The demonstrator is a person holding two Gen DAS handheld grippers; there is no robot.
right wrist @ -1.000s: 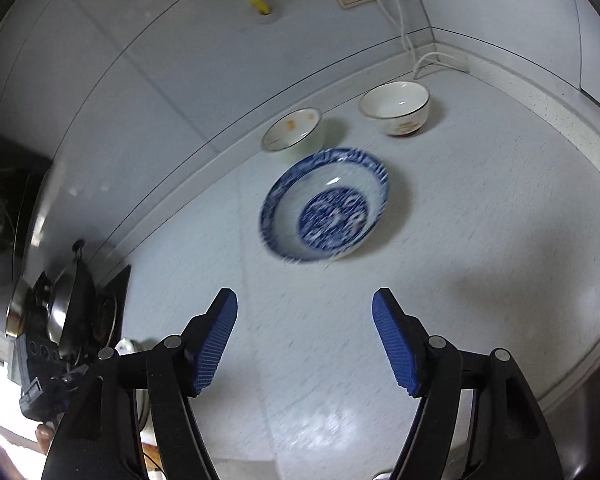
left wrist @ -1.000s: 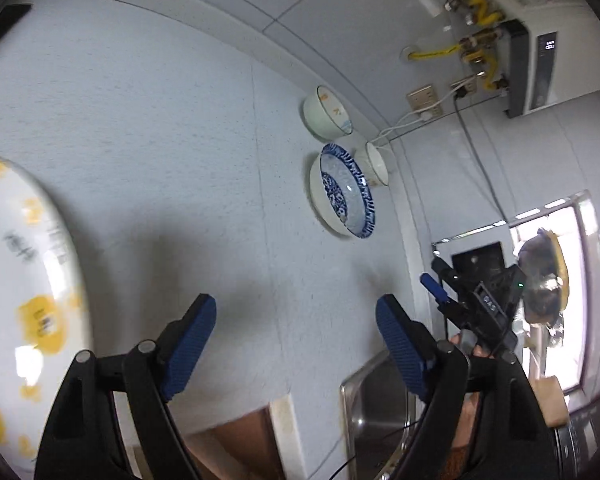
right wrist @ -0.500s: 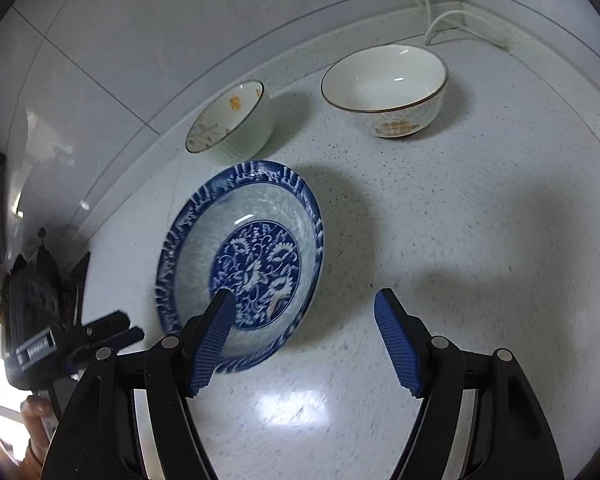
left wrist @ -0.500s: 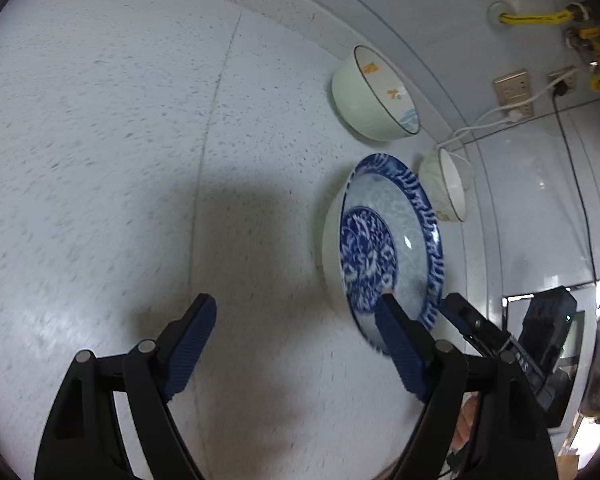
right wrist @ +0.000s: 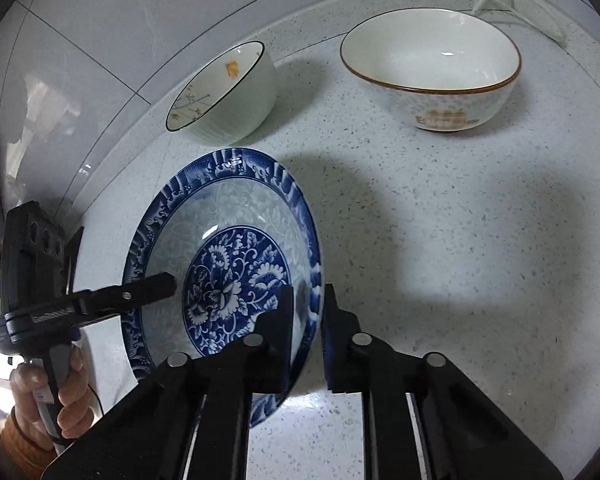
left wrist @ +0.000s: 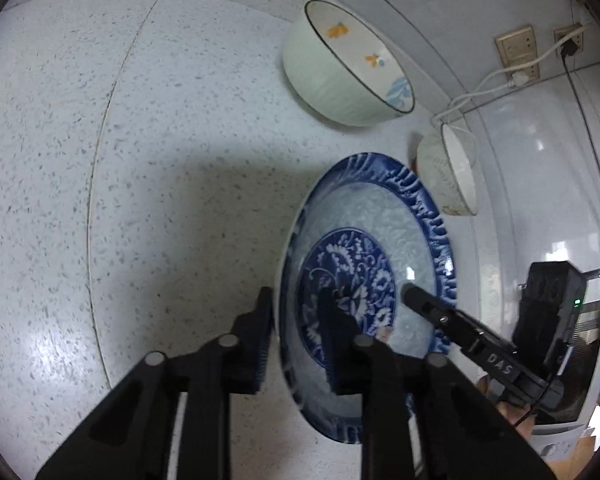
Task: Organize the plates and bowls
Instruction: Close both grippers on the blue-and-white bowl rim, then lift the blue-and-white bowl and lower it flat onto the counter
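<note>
A blue-and-white patterned bowl [left wrist: 380,236] [right wrist: 236,220] sits on the speckled white counter. My left gripper [left wrist: 294,308] is shut on its near rim, one finger inside and one outside. My right gripper [right wrist: 309,300] is shut on the opposite rim in the same way. Each gripper shows in the other's view: the right one in the left wrist view [left wrist: 452,320], the left one in the right wrist view [right wrist: 132,294]. A white bowl with orange flowers [left wrist: 340,76] [right wrist: 228,96] and a white bowl with a brown rim [left wrist: 452,172] [right wrist: 432,68] stand behind, near the wall.
The tiled wall [right wrist: 120,12] runs close behind the bowls, meeting a side wall at a corner. Wall sockets [left wrist: 516,46] with a white cable [left wrist: 484,84] sit above the counter [left wrist: 140,160]. A hob with a pot lies at the far side, dimly seen.
Both grippers moved in on the blue-and-white bowl from opposite sides and closed on its rim. Earlier both were open and apart from it.
</note>
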